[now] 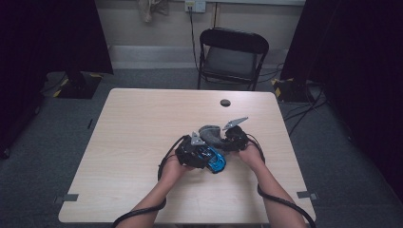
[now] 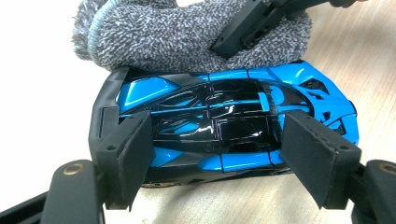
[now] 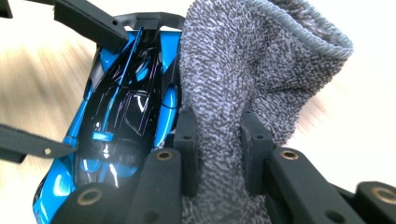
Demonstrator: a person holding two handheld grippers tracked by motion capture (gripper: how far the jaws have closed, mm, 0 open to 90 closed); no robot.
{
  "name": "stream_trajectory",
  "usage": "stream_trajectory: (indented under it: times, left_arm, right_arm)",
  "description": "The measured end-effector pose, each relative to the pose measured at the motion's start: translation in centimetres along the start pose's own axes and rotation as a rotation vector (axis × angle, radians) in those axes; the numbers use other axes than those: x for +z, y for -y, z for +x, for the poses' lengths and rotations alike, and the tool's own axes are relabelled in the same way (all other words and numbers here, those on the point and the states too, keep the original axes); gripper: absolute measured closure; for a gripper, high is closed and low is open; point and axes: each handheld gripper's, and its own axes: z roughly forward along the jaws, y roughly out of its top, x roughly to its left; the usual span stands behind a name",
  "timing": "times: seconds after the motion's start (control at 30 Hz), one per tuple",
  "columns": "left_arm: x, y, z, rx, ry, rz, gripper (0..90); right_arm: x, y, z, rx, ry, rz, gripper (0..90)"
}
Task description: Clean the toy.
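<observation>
Biggest risk I can see: the blue toy car (image 2: 224, 126) gets shoved out of its grip. The left hand-held gripper (image 2: 217, 158) has its pads at the car's two ends, low in the left gripper view, and the car's shell looks glossy and slick, so a hard rub from the cloth could probably twist it loose or skid it across the desk (image 1: 142, 123). The grey cloth (image 3: 233, 84) might also slip free if it drags on the car.

The right hand-held gripper (image 3: 217, 144) is clamped tight on that cloth, which lies against the car's side. Everything sits around the middle of the high view, slightly right.
</observation>
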Motion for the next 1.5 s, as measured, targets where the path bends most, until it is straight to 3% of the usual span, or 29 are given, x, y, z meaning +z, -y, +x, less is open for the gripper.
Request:
stream_trajectory:
  times: [1.17,1.5]
  left_arm:
    - [0.1,-0.2,-0.5,-0.001,0.012,0.003,25.5]
    - [0.1,-0.2,-0.6,-0.001,0.011,0.005,25.5]
  right_arm:
    - [-2.6,3.3,0.5,0.032,-0.004,-0.027,73.2]
    - [-3.2,3.9,0.6,0.018,-0.005,-0.019,73.1]
